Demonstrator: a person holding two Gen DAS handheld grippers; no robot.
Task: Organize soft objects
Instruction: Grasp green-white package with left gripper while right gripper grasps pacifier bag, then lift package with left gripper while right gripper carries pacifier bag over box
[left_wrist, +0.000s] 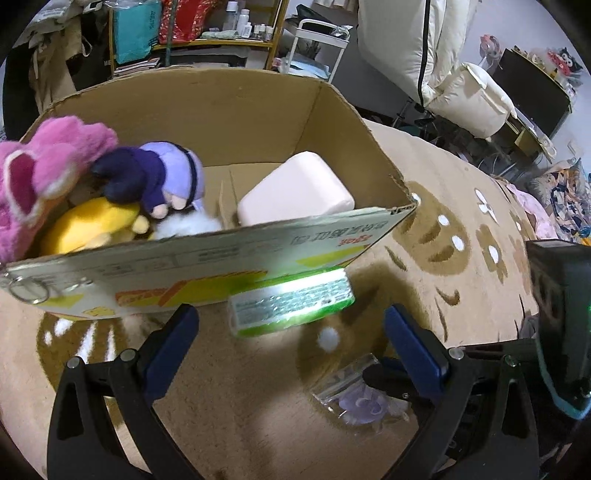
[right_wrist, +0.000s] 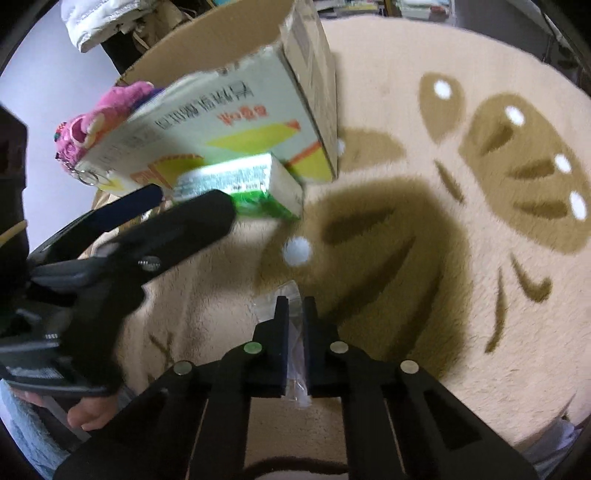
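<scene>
The right gripper (right_wrist: 295, 306) clamps a clear plastic bag (right_wrist: 295, 369); the left gripper (left_wrist: 291, 325) gapes wide near the green tissue pack (left_wrist: 291, 306), beside the cardboard box (left_wrist: 236, 110).

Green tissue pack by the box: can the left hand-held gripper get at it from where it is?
Probably yes. The left hand-held gripper is open, and the green tissue pack lies on the rug just ahead of its fingers. Only the cardboard box behind it crowds the far side.
</scene>
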